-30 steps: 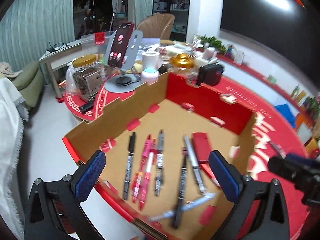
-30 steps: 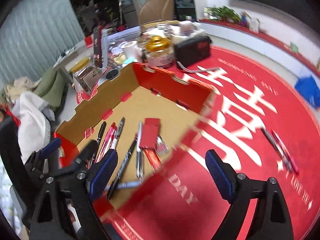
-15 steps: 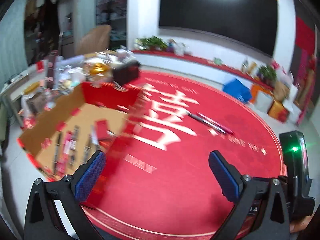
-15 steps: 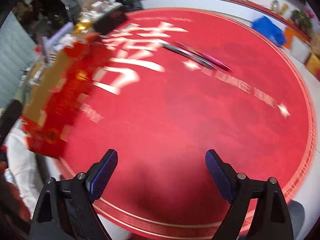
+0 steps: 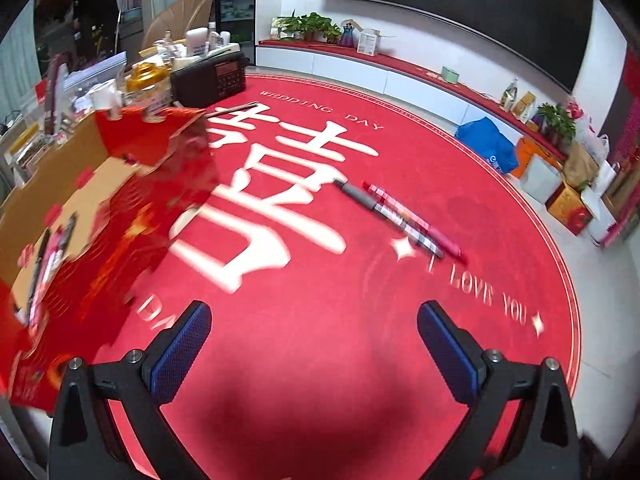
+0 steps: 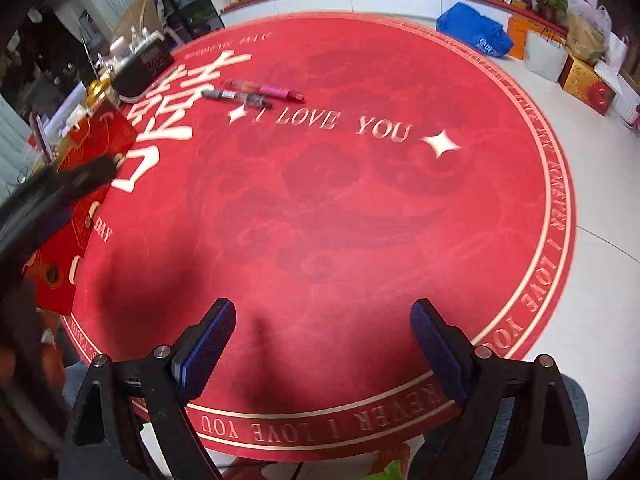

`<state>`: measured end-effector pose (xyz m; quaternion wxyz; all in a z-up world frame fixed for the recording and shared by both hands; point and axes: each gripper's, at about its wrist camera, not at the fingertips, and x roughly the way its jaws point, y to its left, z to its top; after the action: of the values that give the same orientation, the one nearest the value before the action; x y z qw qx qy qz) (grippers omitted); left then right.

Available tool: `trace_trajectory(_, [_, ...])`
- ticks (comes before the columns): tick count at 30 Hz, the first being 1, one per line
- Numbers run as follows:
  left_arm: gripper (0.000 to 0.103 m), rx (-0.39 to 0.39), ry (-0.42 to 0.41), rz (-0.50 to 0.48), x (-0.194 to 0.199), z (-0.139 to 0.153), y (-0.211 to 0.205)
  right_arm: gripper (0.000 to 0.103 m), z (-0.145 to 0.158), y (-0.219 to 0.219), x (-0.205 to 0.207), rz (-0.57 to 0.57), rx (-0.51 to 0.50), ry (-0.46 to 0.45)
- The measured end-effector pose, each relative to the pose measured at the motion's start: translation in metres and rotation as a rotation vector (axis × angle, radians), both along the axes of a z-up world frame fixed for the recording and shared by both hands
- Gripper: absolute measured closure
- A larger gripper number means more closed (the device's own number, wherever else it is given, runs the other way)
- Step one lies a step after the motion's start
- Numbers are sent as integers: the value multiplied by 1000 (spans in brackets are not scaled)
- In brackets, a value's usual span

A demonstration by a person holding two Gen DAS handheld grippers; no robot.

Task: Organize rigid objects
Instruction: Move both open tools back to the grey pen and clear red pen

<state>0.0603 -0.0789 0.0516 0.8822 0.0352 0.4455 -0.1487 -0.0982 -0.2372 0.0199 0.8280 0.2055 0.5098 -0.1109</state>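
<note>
- Lying side by side and touching on the red mat (image 5: 320, 320), a grey pen (image 5: 384, 214) and a pink pen (image 5: 416, 220) sit far from both grippers, just beyond the white star.
- Left gripper (image 5: 314, 350): fingers spread wide apart, holding nothing, above bare mat.
- Right gripper (image 6: 322, 344): fingers likewise apart and empty, near the mat's near edge.
- The box (image 5: 80, 216) stands at the left, blurred, with several pens inside.
- A black radio (image 5: 210, 80) sits beyond the box's far corner.

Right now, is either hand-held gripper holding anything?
Nothing is held. The left hand-held gripper and right hand-held gripper are both open, and two pens lie untouched.
</note>
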Motion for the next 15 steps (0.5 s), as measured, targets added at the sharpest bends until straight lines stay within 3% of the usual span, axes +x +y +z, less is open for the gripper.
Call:
trace_trajectory(7, [0,46,46,14,39,-26,-57,13,16,-10,-7,30,-68,-55])
trace_trajectory(15, [0,49,64,42,58,-39,-78,13,13,-29,-9,9,-47,-69])
